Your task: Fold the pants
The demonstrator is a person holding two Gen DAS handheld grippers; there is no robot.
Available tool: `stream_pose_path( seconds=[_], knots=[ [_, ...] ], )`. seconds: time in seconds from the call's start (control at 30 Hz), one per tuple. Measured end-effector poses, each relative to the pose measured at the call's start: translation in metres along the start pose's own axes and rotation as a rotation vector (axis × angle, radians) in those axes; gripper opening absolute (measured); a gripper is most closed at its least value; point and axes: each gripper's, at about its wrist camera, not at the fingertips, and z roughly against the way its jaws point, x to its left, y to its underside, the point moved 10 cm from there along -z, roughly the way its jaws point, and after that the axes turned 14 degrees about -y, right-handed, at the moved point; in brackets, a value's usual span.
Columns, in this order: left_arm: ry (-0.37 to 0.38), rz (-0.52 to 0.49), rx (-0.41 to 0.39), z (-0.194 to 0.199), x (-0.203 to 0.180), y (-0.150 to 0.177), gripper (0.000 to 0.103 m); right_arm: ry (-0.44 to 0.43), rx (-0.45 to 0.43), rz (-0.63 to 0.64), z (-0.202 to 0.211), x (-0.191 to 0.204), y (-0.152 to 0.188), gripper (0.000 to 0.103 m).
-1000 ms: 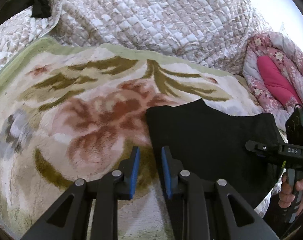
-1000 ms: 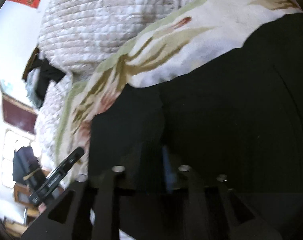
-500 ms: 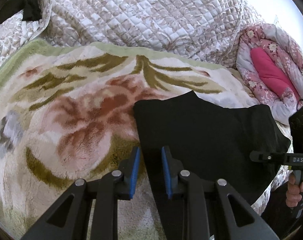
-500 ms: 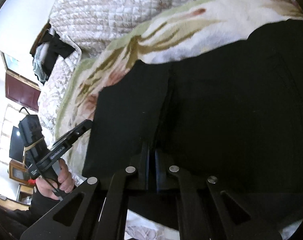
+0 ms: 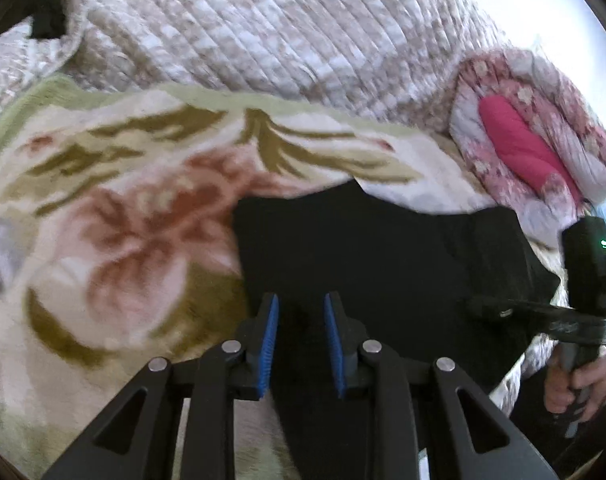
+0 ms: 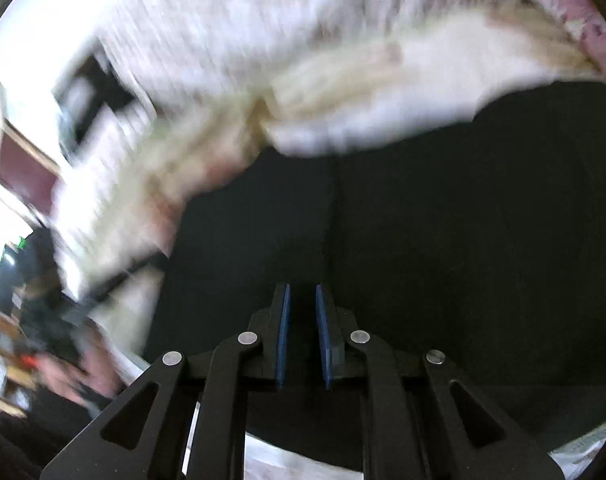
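I judge one fold done: black pants (image 5: 383, 264) lie low-centre on the floral blanket (image 5: 115, 216), my left gripper (image 5: 301, 340) part-open and empty, my right gripper (image 6: 302, 336) opening off the cloth (view blurred), so next I must re-grip an edge.

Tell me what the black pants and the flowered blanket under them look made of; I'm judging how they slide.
The pants look like a thin, matte knit or woven cloth: flat, no sheen, soft creases. The blanket looks like plush fleece: fuzzy pile, soft-edged floral print. Fibre type cannot be told.
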Motion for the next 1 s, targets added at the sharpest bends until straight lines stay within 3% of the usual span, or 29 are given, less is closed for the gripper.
stream_pose_path(
  seconds=[0.17,0.33,0.4,0.47,0.57,0.8,0.93,1.0],
  knots=[
    [-0.006,-0.025,-0.014,0.006,-0.005,0.004,0.026,0.017,-0.135,0.072,0.029,0.011,-0.026,0.013],
    [-0.066,-0.023,-0.039,-0.016,-0.007,-0.028,0.03,0.087,-0.083,0.15,-0.014,0.017,-0.047,0.013],
    [-0.098,-0.041,-0.013,-0.039,-0.004,-0.033,0.03,0.193,-0.027,0.125,-0.032,-0.011,-0.046,0.013],
    [-0.093,-0.035,-0.036,-0.042,-0.002,-0.035,0.03,0.143,-0.08,0.074,-0.028,-0.016,-0.052,0.013],
    [-0.089,-0.03,-0.042,-0.035,-0.002,-0.033,0.031,0.163,-0.112,0.116,-0.016,-0.008,-0.053,0.013],
    [-0.034,-0.044,-0.054,0.004,-0.007,-0.002,0.031,0.144,-0.08,0.186,-0.007,0.02,-0.005,0.013],
    [-0.015,-0.075,-0.033,0.016,-0.02,0.03,0.031,0.177,-0.058,0.267,-0.008,0.032,0.031,0.038],
    [-0.041,-0.101,-0.049,0.019,-0.023,0.042,0.031,0.226,-0.067,0.291,-0.004,0.031,0.041,0.038]
  ],
)
